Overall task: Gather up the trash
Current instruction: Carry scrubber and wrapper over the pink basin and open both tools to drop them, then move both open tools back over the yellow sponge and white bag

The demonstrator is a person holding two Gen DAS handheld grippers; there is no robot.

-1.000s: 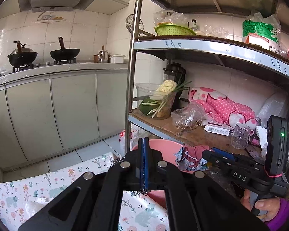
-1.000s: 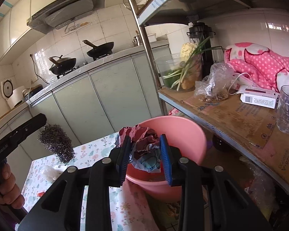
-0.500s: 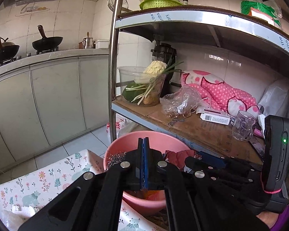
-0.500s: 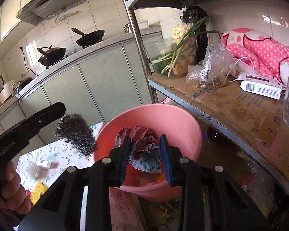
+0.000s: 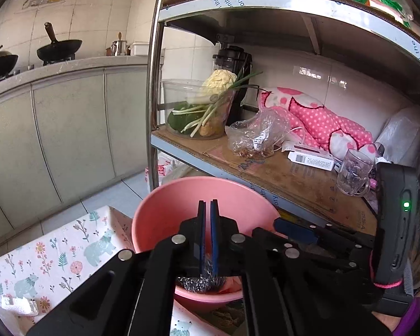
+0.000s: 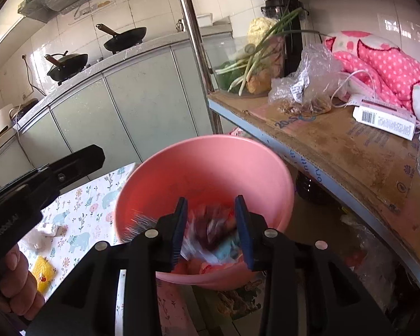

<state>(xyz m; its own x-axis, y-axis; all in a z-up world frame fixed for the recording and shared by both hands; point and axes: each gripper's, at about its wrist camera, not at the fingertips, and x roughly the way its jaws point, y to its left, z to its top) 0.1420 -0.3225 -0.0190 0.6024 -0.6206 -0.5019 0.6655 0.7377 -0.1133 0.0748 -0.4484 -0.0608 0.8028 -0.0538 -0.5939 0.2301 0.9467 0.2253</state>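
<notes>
Hovering over the pink basin (image 5: 165, 210), which stands off the edge of the flowered tablecloth (image 5: 56, 254) and under the metal shelf (image 5: 280, 173), both hand-held tools are placed so that whatever they let go falls inside the rim and not on the floor. The left gripper (image 5: 207, 218) has its jaws parting by a narrow slit, and the steel wool scourer (image 5: 201, 281) lies low in the basin beneath the tips, apparently clear of the pads. The right gripper (image 6: 211, 221) is also easing its jaws apart; the crumpled wrappers (image 6: 212, 238) show blurred between them, seemingly dropping free into the basin. Neither piece of trash has a clear long axis: the scourer is a rounded wad, spread a little sideways, and the wrappers are a shapeless bundle pointing nowhere in particular. More scraps remain on the tablecloth, a white lump (image 5: 18, 305) and a yellow piece (image 6: 43, 273).
</notes>
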